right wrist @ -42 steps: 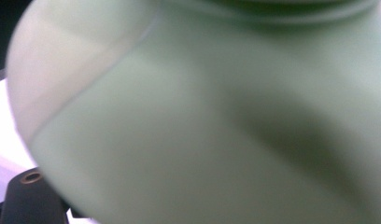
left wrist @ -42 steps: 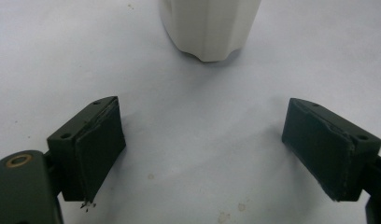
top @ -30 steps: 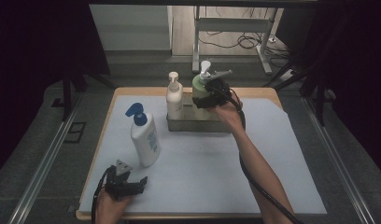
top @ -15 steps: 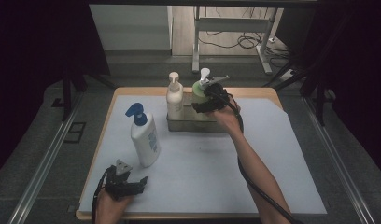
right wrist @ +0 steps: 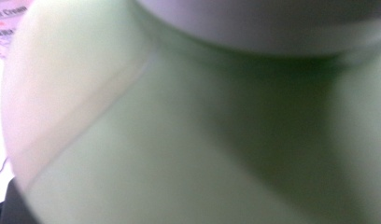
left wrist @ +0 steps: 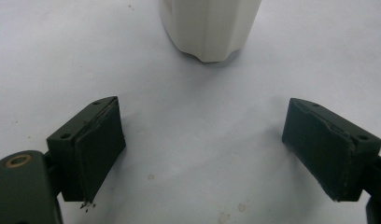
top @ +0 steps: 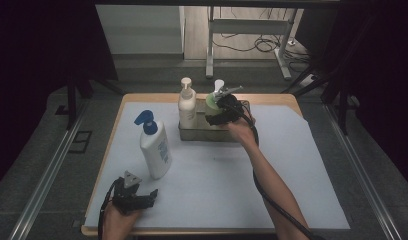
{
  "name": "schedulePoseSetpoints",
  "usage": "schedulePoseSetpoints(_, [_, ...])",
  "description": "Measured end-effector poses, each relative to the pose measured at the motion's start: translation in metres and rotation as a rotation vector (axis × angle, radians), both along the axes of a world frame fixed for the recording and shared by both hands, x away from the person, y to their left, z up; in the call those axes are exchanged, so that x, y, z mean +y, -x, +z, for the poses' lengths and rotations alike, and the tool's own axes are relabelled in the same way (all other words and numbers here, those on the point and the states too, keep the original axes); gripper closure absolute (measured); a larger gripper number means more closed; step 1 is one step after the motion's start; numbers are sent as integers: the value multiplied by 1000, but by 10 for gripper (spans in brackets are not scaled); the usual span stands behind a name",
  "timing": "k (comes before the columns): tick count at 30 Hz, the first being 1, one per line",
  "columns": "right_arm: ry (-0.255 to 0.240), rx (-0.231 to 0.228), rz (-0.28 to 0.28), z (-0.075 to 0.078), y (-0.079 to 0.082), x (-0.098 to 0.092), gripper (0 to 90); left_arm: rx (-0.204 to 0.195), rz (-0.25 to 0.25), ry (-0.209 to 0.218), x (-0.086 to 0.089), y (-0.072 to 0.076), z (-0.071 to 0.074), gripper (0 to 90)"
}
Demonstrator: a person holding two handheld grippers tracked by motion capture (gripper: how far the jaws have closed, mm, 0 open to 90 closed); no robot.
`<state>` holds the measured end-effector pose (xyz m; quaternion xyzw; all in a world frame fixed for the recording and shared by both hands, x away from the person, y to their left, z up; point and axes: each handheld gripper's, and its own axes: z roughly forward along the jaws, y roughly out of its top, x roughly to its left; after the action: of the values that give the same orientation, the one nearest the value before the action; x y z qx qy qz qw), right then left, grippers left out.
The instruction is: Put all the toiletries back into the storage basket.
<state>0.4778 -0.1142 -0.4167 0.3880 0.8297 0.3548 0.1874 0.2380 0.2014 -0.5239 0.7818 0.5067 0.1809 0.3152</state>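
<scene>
A pale green pump bottle (top: 211, 103) stands upright in the right half of a grey metal tray (top: 204, 135) at the back of the table, and my right gripper (top: 223, 111) is shut on its upper body. Its green shoulder (right wrist: 179, 140) sits very close to the lens in the right gripper view, hiding the jaws. A cream pump bottle (top: 186, 105) stands in the tray's left half. Near the front left edge my left gripper (top: 150, 196) rests open, its jaws wide apart with nothing between them (left wrist: 216, 154). A white bottle with a blue pump (top: 154, 147) stands just ahead of it, its base (left wrist: 209, 28) showing.
A white sheet (top: 302, 165) covers the wooden table (top: 287, 98). The person's right forearm (top: 269, 180) reaches diagonally across the sheet's middle, with a black cable trailing along it. Dark floor, metal rails and table legs surround the table.
My right gripper has come down with the green bottle, from above the tray into its right half. The left gripper has stayed where it was.
</scene>
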Motion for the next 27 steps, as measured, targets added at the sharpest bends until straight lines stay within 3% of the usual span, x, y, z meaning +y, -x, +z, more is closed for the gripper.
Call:
schedulePoseSetpoints(12, [-41,18,6,-3,-6,-4,119,-1,1,1,0,0,0,122])
schedulePoseSetpoints(27, [-57,-7,23,-3,1,-13,114,-2,2,1,0,0,0,123])
